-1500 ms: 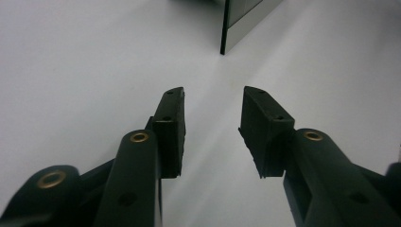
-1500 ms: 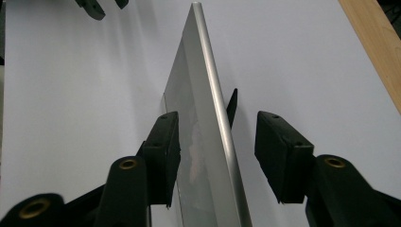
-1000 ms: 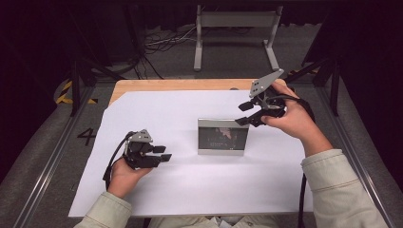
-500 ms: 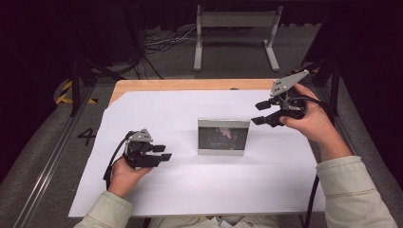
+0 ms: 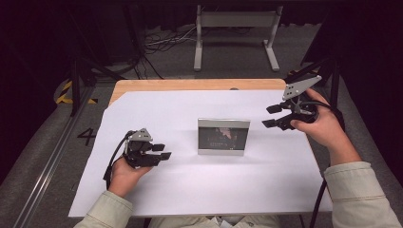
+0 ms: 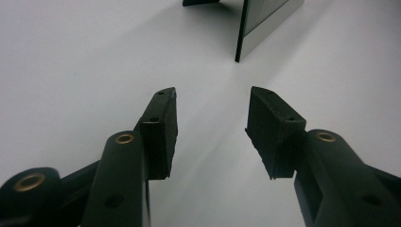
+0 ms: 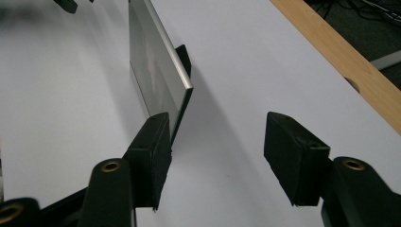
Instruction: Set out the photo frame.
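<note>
A white sheet [image 5: 190,114] covers the wooden table [image 5: 190,84]; grey floor [image 5: 180,61] and a metal stand [image 5: 235,28] lie beyond.

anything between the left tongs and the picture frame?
Nothing. In the high view, only bare white sheet separates the left tongs from the standing picture frame; the left gripper view shows the same bare stretch.

Digit "4" [image 5: 87,136] — black, on grey floor (left of table) — nothing else legible.
</note>
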The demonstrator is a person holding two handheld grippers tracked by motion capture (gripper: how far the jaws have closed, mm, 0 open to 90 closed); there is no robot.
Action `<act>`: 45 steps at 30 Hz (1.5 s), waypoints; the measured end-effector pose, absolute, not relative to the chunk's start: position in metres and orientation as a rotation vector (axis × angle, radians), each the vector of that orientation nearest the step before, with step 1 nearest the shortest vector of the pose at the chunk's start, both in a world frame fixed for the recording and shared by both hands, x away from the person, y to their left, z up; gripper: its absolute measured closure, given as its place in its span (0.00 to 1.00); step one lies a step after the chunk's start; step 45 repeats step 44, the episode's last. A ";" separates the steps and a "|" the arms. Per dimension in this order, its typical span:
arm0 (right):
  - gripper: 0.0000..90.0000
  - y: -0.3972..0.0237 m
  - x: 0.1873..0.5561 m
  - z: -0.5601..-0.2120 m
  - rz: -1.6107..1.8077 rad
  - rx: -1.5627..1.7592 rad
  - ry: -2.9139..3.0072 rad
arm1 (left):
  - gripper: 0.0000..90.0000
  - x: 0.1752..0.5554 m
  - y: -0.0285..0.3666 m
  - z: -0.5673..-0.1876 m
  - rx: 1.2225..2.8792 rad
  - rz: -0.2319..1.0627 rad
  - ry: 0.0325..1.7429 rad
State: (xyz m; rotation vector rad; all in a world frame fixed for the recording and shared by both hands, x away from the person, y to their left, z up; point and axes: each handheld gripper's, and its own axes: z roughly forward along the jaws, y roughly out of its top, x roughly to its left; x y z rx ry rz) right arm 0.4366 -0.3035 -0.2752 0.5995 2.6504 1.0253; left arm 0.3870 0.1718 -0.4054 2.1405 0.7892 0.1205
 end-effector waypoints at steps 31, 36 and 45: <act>0.46 -0.344 0.425 -0.313 1.055 0.766 2.587 | 0.58 0.386 0.177 -0.403 2.100 0.175 0.839; 0.46 -0.348 0.423 -0.315 1.055 0.774 2.579 | 0.58 0.385 0.178 -0.402 2.086 0.178 0.850; 0.46 -0.351 0.420 -0.320 1.059 0.788 2.567 | 0.57 0.385 0.180 -0.402 2.083 0.183 0.846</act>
